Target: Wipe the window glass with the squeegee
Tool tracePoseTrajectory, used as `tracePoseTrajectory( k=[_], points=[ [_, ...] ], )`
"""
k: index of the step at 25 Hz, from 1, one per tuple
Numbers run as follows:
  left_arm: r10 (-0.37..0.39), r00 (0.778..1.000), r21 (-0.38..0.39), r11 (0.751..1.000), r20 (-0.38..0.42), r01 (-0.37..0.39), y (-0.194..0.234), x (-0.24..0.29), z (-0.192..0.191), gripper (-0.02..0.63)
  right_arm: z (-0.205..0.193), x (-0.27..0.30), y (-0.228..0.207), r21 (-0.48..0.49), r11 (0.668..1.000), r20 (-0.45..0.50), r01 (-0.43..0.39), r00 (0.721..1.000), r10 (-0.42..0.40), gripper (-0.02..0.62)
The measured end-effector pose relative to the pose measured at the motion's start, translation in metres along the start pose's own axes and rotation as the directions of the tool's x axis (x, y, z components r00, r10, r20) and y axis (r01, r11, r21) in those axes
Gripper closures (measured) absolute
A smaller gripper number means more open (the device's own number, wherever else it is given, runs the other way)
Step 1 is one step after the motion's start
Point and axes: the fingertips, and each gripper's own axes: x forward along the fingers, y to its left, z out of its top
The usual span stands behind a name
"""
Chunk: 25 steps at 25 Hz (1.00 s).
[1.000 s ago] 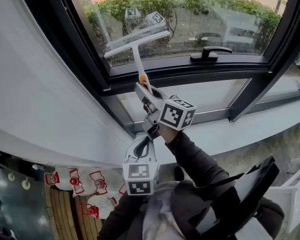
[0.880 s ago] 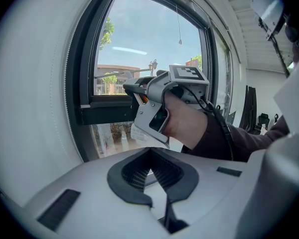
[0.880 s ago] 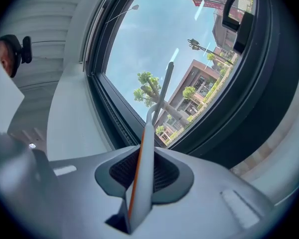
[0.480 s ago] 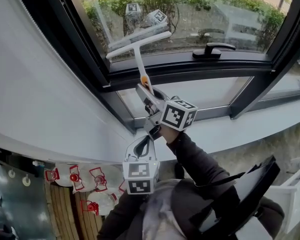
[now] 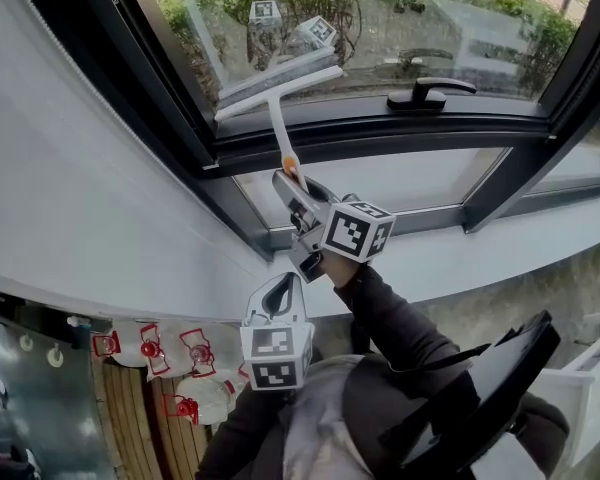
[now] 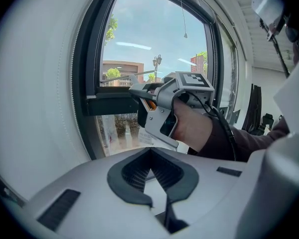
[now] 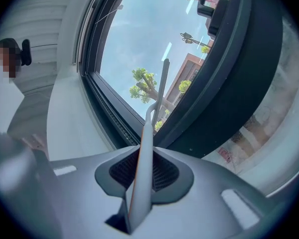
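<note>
The white squeegee [image 5: 278, 80] lies with its blade against the window glass [image 5: 400, 18], just above the lower black frame. Its thin handle, orange near the grip, runs down into my right gripper [image 5: 292, 180], which is shut on it. In the right gripper view the squeegee handle [image 7: 150, 128] stands between the pads and reaches up to the pane. My left gripper [image 5: 281, 293] hangs lower, close to the person's body, shut with nothing held. From the left gripper view, my left gripper [image 6: 152, 177] looks up at the right gripper [image 6: 162, 108] and the hand holding it.
A black window handle [image 5: 430, 93] sits on the frame right of the blade. A pale sill [image 5: 510, 253] runs below the lower panes. A curved white wall [image 5: 70, 168] fills the left. Spray bottles with red triggers [image 5: 150, 356] lie on the floor at the lower left.
The squeegee blade has slid a little down the glass toward the lower frame. The left gripper has hardly moved.
</note>
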Motion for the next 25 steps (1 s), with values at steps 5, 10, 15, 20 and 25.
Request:
tracePoseTrajectory(
  k=[5,10,15,20,25],
  points=[
    [0.011,1.000,-0.003,1.000,-0.016,-0.011,0.001,0.000,-0.006,0.606,-0.010,-0.003,-0.008,0.039,0.999,-0.008,-0.003,1.000,0.003,0.540],
    [0.040,0.999,-0.010,0.999,-0.029,-0.041,0.009,-0.002,-0.009,0.606,-0.014,-0.005,-0.013,0.073,0.997,0.000,-0.022,1.000,0.022,0.540],
    [0.076,0.996,-0.014,0.997,-0.049,-0.077,0.013,-0.004,-0.014,0.606,-0.016,-0.008,-0.014,0.142,0.987,0.017,-0.070,0.998,0.068,0.540],
    [0.104,0.992,-0.008,0.994,-0.068,-0.104,0.008,-0.004,-0.018,0.606,-0.019,-0.013,-0.016,0.226,0.966,0.038,-0.123,0.992,0.118,0.540],
    [0.140,0.987,-0.011,0.990,-0.075,-0.142,0.005,-0.006,-0.020,0.606,-0.019,-0.016,-0.016,0.272,0.947,0.043,-0.171,0.985,0.166,0.540]
  ],
)
